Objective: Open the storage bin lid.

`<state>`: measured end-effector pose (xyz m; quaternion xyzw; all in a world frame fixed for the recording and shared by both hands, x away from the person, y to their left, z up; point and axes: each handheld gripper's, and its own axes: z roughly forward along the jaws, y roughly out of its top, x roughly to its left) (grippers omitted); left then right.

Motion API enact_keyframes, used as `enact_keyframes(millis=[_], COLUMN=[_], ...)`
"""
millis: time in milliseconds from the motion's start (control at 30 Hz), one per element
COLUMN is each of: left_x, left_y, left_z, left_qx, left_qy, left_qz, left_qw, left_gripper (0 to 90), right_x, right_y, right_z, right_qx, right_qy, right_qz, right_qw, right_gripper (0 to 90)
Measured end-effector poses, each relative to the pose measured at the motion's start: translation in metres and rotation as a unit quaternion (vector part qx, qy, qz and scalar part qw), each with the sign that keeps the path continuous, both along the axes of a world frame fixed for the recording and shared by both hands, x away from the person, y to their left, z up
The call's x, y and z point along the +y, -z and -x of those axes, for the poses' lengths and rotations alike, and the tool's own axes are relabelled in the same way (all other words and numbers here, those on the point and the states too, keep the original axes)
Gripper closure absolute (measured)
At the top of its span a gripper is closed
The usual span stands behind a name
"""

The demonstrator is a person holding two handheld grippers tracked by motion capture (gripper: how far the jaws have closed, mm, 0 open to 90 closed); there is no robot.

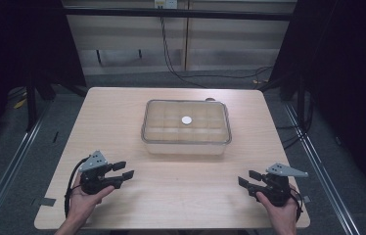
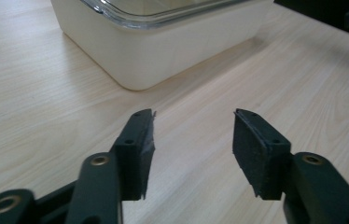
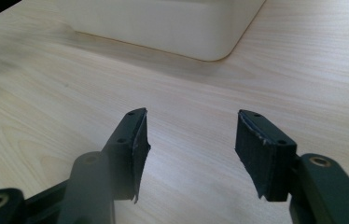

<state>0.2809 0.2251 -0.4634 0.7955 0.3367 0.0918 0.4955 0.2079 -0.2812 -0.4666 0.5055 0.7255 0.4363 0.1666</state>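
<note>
- Room beyond the table lies dim, with pale wall panels [image 1: 230,41] at the back, a black cable [image 1: 171,54] trailing down them to the grey floor [image 1: 137,78], and metal rails [image 1: 5,171] running along both sides.
- Light wood-grain rectangular table [image 1: 181,196] fills the middle of the high view, its surface bare around the box and the two tools.
- Cream rectangular plastic box with a clear lid [image 1: 186,127] sits at the table's centre, towards the far edge; a small white round disc [image 1: 186,120] shows at the middle of the lid.
- Left gripper [image 1: 125,170], black with a grey three-cornered plate on top, is held by a hand [image 1: 83,200] at the near left, its jaws spread apart with nothing between them, well apart from the box and aimed towards its near left corner [image 2: 135,84].
- Right gripper [image 1: 246,178] is held by the other hand [image 1: 281,213] at the near right, jaws likewise parted and empty, pointing towards the box's near right corner [image 3: 214,53].
</note>
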Motion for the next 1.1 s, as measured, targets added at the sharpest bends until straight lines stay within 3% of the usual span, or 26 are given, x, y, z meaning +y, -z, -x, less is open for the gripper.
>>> enact_keyframes(millis=[100, 133, 200, 300, 367, 533, 667, 767, 833, 967, 1100], left_x=[-0.001, -0.001, 0.0, -0.003, -0.007, -0.017, -0.022, -0.021, -0.02, -0.016, -0.017], left_y=[-0.001, -0.001, -0.002, -0.003, -0.005, -0.01, -0.009, -0.01, -0.012, -0.021, -0.025], left_z=[-0.002, -0.003, -0.003, -0.005, -0.003, -0.008, -0.013, -0.015, -0.016, -0.025, -0.033], left_qx=[0.012, 0.023, 0.024, 0.049, 0.041, 0.043, 0.058, 0.057, 0.054, 0.048, 0.046], left_qy=[-0.007, -0.01, -0.016, -0.007, 0.0, 0.012, 0.027, 0.028, 0.028, 0.016, 0.011], left_qz=[-0.011, -0.008, -0.011, -0.001, -0.008, -0.002, -0.009, -0.011, -0.016, -0.003, 0.005], left_qw=[0.9998, 0.9997, 0.9995, 0.9988, 0.9991, 0.999, 0.9979, 0.9979, 0.998, 0.9987, 0.9989], left_gripper=[47.9, 47.3, 47.1, 42.8, 41.2, 36.2, 34.5, 33.2, 32.8, 33.2, 33.2], right_x=[0.0, 0.0, 0.001, 0.001, 0.0, -0.001, 0.0, 0.003, 0.008, 0.013, 0.015], right_y=[-0.004, -0.004, -0.005, -0.005, -0.006, -0.011, -0.016, -0.017, -0.017, -0.022, -0.026], right_z=[-0.001, -0.002, -0.004, -0.006, -0.005, -0.007, -0.017, -0.025, -0.029, -0.037, -0.046], right_qx=[0.002, 0.001, 0.004, 0.015, 0.017, 0.018, 0.016, 0.021, 0.018, 0.015, 0.003], right_qy=[-0.002, -0.007, -0.008, -0.015, -0.019, -0.015, -0.015, -0.023, -0.028, -0.035, -0.053], right_qz=[-0.003, -0.002, 0.01, 0.0, -0.001, 0.0, 0.0, -0.014, -0.008, -0.008, -0.02], right_qw=[1.0, 1.0, 0.9999, 0.9998, 0.9997, 0.9997, 0.9998, 0.9994, 0.9994, 0.9993, 0.9984], right_gripper=[38.1, 38.4, 37.8, 30.4, 28.6, 27.3, 25.8, 25.8, 25.8, 25.8, 32.2])
